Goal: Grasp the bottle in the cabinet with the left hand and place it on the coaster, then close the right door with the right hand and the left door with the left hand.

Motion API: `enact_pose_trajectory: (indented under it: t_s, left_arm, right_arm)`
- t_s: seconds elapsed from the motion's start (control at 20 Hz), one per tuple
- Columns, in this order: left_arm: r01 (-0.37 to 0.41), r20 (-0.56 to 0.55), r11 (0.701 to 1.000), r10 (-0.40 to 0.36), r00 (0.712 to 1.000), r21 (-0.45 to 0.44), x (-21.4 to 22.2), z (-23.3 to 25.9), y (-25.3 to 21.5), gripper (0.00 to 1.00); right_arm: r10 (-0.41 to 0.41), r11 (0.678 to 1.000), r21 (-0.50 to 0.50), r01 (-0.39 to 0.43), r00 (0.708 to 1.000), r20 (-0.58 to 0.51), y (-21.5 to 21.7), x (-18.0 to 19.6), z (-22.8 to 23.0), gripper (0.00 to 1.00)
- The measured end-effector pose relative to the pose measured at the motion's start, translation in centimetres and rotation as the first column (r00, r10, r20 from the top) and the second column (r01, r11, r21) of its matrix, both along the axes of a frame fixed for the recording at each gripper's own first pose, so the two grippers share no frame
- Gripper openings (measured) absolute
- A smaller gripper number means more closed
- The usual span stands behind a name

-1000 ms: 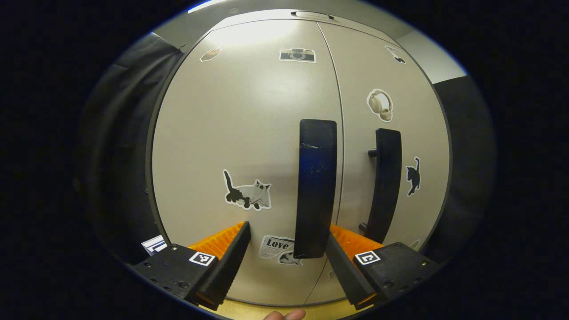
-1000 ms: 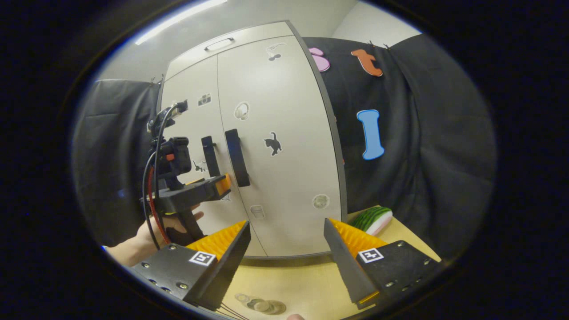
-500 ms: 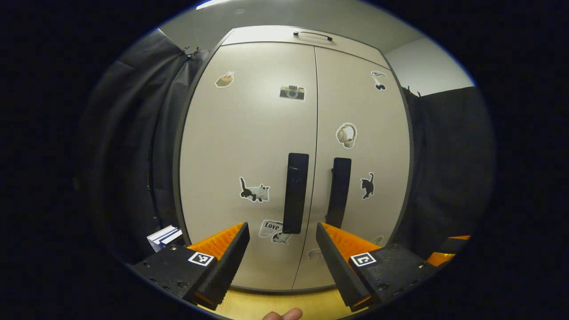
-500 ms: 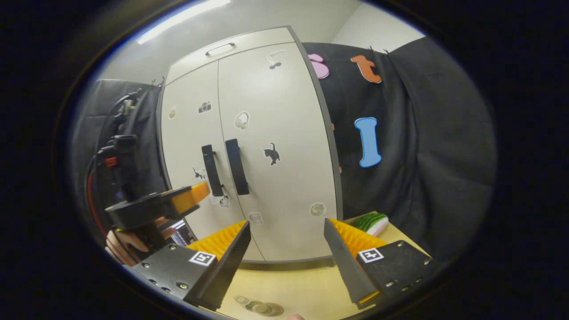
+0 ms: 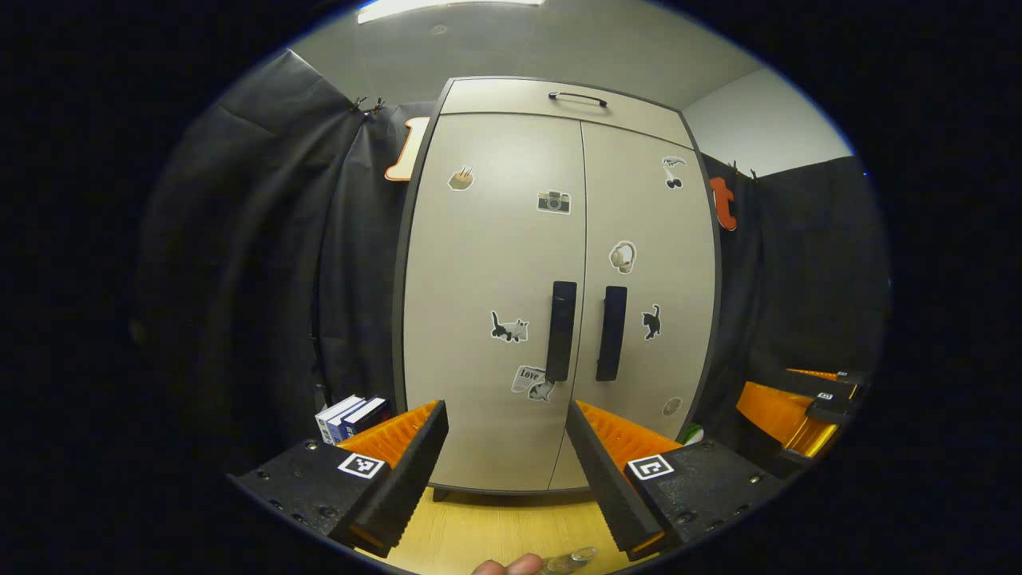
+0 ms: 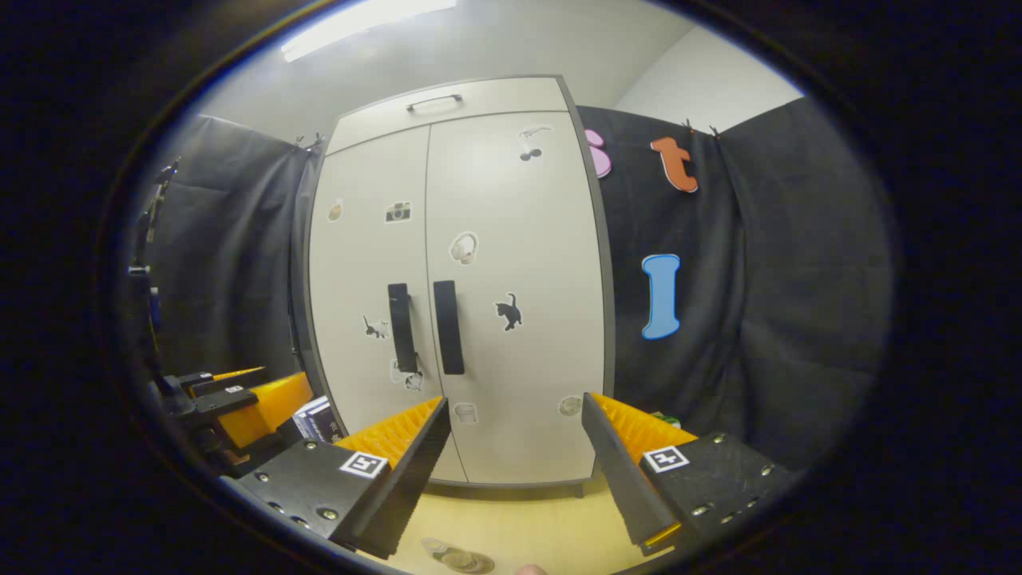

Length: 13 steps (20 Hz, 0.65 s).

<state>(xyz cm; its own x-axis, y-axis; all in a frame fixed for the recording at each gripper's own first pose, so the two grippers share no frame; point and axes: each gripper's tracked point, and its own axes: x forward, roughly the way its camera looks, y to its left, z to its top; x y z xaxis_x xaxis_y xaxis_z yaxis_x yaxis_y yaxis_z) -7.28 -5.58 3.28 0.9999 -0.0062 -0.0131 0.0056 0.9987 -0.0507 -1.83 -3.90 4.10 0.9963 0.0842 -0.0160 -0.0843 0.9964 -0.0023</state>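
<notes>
Cabinet (image 5: 559, 303) stands at the far edge of the desk (image 5: 495, 531), both doors shut. Left door (image 5: 491, 263) and right door (image 5: 647, 271) meet at a straight centre seam. Two dark vertical handles sit side by side at the seam: left handle (image 5: 560, 330), right handle (image 5: 611, 332). Stickers are scattered on both doors; a cat sticker (image 5: 509, 327) lies just left of the left handle.

Left hand-held gripper (image 5: 505, 459), in the left gripper view: jaws spread wide, nothing between them, held back from the cabinet over the near edge of the desk. A fingertip (image 5: 511, 565) shows at the bottom of that view, with the top of a clear bottle (image 5: 568, 559) just beside it, low at the near edge. Whether the bottle stands on a coaster I cannot tell there.

Right hand-held gripper (image 6: 515, 455), in the right gripper view: jaws likewise wide apart and empty, facing the cabinet from off to the right. A round glassy thing (image 6: 459, 557) shows on the desk below it at the near edge; too cut off to identify.

Books (image 5: 351, 417) stand by the cabinet's left foot. The left gripper appears at the left of the right gripper view, low and well away from the doors.
</notes>
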Motion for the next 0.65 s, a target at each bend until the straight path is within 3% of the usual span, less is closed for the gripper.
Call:
enact_pose_trajectory:
  t_s: [0.15,0.65]
  left_arm:
    - [0.005,0.015,1.000,-0.005,1.000,-0.003,-1.0,0.2,0.2,0.95]
    - [0.017,0.033,1.000,-0.017,0.999,-0.003,-1.6,0.6,1.1,0.95]
  right_arm:
    - [-0.012,1.000,-0.011,0.012,1.000,0.008,0.3,-0.3,0.0,0.96]
    - [-0.042,0.999,-0.027,0.043,0.999,0.013,0.6,-0.8,-0.2,1.00]
